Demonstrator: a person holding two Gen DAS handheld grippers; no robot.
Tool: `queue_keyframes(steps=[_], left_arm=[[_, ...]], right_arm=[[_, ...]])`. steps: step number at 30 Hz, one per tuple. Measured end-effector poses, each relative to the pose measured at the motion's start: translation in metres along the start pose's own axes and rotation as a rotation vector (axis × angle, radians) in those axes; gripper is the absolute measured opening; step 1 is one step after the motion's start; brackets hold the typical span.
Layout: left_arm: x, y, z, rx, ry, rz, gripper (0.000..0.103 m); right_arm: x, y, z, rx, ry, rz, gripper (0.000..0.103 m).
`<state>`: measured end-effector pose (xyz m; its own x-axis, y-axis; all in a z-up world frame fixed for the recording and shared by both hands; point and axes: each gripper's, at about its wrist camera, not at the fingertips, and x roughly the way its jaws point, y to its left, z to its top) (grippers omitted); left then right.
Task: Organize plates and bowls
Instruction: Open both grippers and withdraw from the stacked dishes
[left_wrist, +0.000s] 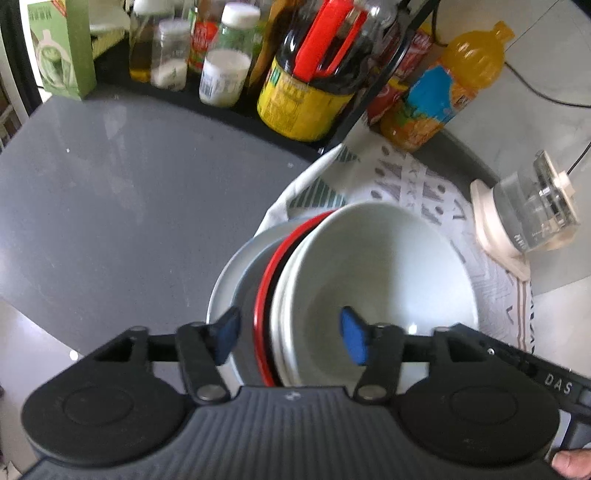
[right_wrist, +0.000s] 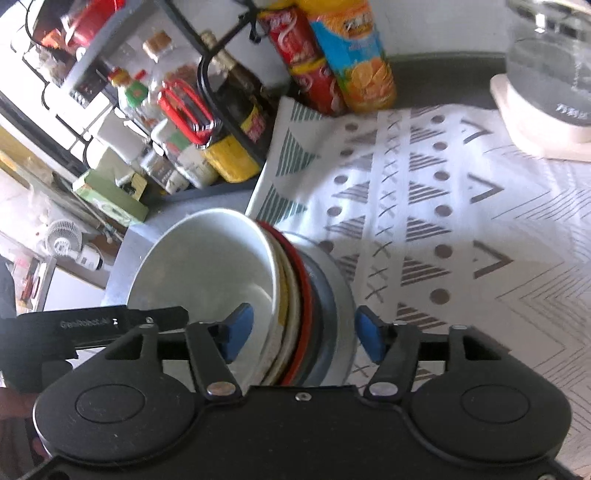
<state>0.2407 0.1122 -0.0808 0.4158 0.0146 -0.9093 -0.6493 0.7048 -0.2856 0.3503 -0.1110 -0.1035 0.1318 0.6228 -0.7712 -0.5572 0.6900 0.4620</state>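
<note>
The nested stack, a white bowl (left_wrist: 376, 273) inside a red-rimmed dish (left_wrist: 264, 306) inside a grey plate (left_wrist: 225, 291), sat tilted at the patterned cloth's (right_wrist: 461, 206) 9 o'clock edge, straddled by the spread left gripper (left_wrist: 291, 334) and spread right gripper (right_wrist: 304, 332), bottles (left_wrist: 221, 62) at 12 o'clock.

left gripper (left_wrist: 290, 334): "das" | left gripper, right wrist view: "genrobot.ai"
</note>
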Motion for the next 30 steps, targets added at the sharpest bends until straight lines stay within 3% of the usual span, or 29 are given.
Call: queue_keyframes(steps=[3,7,15,19,30], left_arm=[[-0.012,-0.005,-0.001,-0.012,-0.030,-0.007,0.066],[-0.030,-0.017,-0.005,0.008,-0.078,0.027,0.074],[-0.057,-0.043,-0.010,0.069,-0.138,0.014,0.083],[-0.064,-0.050,-0.007,0.096,-0.150,0.012,0.085],[-0.085,-0.044,-0.002,0.227,-0.172,-0.108,0.097]], right_arm=[[-0.013,-0.007,-0.002,0.010,-0.032,-0.009,0.076],[-0.029,-0.014,-0.004,0.008,-0.078,-0.019,0.080],[-0.063,-0.022,-0.007,0.019,-0.189,-0.053,0.097],[-0.080,-0.026,-0.011,0.045,-0.244,-0.092,0.101],[-0.119,-0.015,-0.037,0.121,-0.413,-0.249,0.103]])
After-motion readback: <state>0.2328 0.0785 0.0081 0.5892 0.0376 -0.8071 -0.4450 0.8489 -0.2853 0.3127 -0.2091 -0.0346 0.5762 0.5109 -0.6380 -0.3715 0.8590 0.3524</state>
